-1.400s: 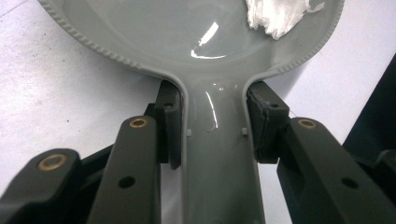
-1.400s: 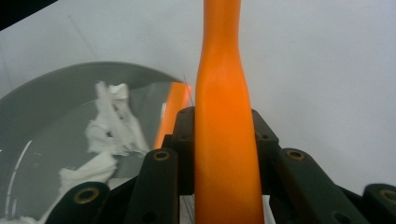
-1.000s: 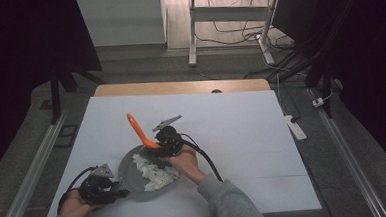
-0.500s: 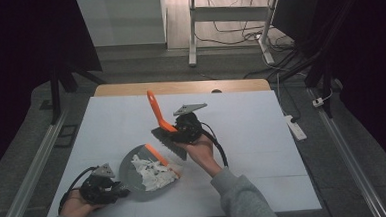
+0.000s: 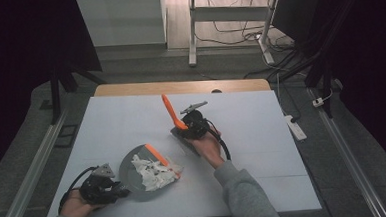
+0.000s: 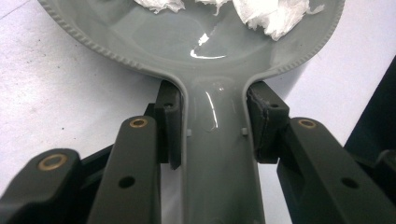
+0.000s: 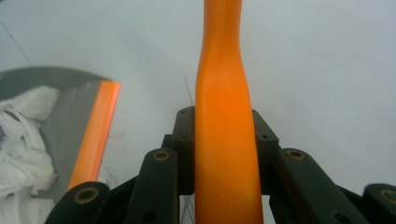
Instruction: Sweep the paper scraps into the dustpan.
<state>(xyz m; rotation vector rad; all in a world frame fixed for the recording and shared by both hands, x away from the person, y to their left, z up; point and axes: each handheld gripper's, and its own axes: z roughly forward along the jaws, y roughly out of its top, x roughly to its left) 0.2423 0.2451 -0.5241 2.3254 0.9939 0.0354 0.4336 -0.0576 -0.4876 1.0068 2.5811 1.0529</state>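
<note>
A grey dustpan (image 5: 132, 168) with an orange lip (image 5: 158, 155) lies on the white table at the front left, and crumpled white paper (image 5: 153, 173) rests in it. My left gripper (image 5: 116, 191) is shut on the dustpan's handle (image 6: 219, 154), its pads pressing both sides just behind the pan (image 6: 187, 42). My right gripper (image 5: 191, 126) is shut on the orange handle (image 5: 170, 111) of a brush, right of the dustpan and apart from it. In the right gripper view the handle (image 7: 224, 116) runs up between the jaws, with the dustpan (image 7: 70, 95) and paper (image 7: 23, 135) at left.
The white table top (image 5: 263, 150) stretches to the right and to the back. A wooden strip (image 5: 130, 89) edges its far side. A white power strip (image 5: 294, 125) lies off the right edge, and metal rails (image 5: 34, 167) flank the table.
My right gripper has carried the brush off the dustpan, back and to the right, with the orange handle now pointing up and away. The left gripper and dustpan have stayed put.
</note>
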